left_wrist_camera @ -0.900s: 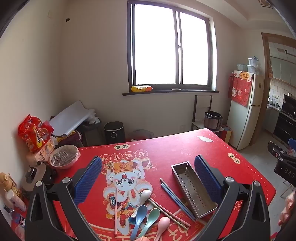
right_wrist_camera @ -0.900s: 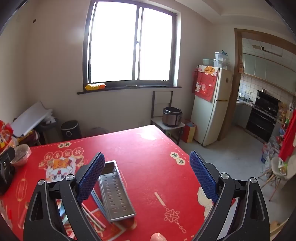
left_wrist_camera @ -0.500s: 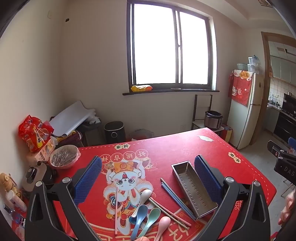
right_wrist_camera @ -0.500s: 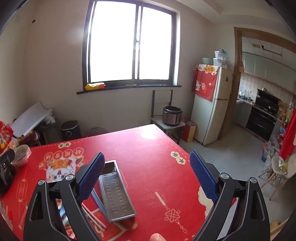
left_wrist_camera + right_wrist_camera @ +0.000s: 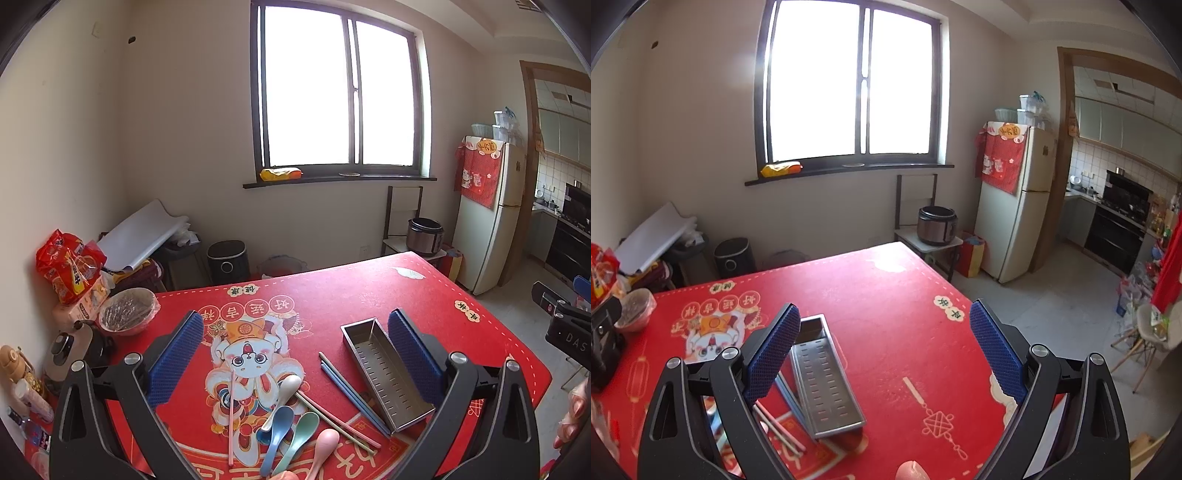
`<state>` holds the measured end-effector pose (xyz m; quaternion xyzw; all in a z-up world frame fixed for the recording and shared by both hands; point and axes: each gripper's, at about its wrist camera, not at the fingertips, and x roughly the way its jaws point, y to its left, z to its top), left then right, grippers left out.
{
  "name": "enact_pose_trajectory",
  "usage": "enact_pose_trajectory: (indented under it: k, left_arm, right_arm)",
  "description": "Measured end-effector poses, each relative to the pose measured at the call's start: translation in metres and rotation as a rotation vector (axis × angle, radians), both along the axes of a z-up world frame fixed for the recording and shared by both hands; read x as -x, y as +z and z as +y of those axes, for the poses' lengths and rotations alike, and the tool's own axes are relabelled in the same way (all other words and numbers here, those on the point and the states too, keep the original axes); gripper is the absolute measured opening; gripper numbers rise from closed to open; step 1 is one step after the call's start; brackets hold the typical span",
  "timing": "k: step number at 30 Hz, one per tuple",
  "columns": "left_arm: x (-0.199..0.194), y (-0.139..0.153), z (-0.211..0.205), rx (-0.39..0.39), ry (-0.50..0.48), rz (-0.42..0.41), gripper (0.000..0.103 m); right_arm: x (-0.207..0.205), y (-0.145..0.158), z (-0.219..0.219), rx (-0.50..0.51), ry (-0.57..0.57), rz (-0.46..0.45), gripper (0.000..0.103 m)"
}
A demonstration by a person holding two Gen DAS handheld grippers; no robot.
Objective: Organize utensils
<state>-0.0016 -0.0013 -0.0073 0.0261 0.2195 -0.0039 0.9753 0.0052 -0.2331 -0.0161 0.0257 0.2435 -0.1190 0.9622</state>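
A perforated metal utensil tray [image 5: 384, 371] lies empty on the red table mat [image 5: 332, 295]; it also shows in the right wrist view [image 5: 823, 380]. Left of it lie blue chopsticks [image 5: 347, 387], pink chopsticks [image 5: 332, 417], a single pink chopstick [image 5: 231, 417], and white [image 5: 286, 387], blue [image 5: 275, 434], green [image 5: 301, 434] and pink [image 5: 325, 443] spoons. My left gripper [image 5: 295, 343] is open and empty above the utensils. My right gripper [image 5: 884, 332] is open and empty, above the mat right of the tray.
A covered bowl [image 5: 127, 312], a red snack bag [image 5: 70, 266] and small appliances [image 5: 70, 350] stand at the table's left edge. The table's right edge [image 5: 517, 332] drops to the floor. A fridge [image 5: 1015, 203] and a rice cooker [image 5: 936, 225] stand beyond the table.
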Motion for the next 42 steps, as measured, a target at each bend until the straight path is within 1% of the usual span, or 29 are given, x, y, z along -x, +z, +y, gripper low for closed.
enact_pose_trajectory:
  k: [13,25,42]
  left_arm:
    - [-0.0008,-0.0004,0.0013,0.003,-0.001,0.002,0.098]
    - [-0.0021,-0.0004,0.0001,0.005,-0.002,0.005,0.098]
    - [-0.0030,-0.0031,-0.0025,0.004,-0.006,0.008,0.098]
  right_arm:
    - [-0.0009,-0.0026,-0.0037,-0.009,0.005,0.007,0.090]
    - [-0.0020,-0.0016,-0.0038,0.007,-0.028,0.005,0.090]
    - [-0.0029,-0.0023,-0.0016,0.010,-0.031,0.006,0.090]
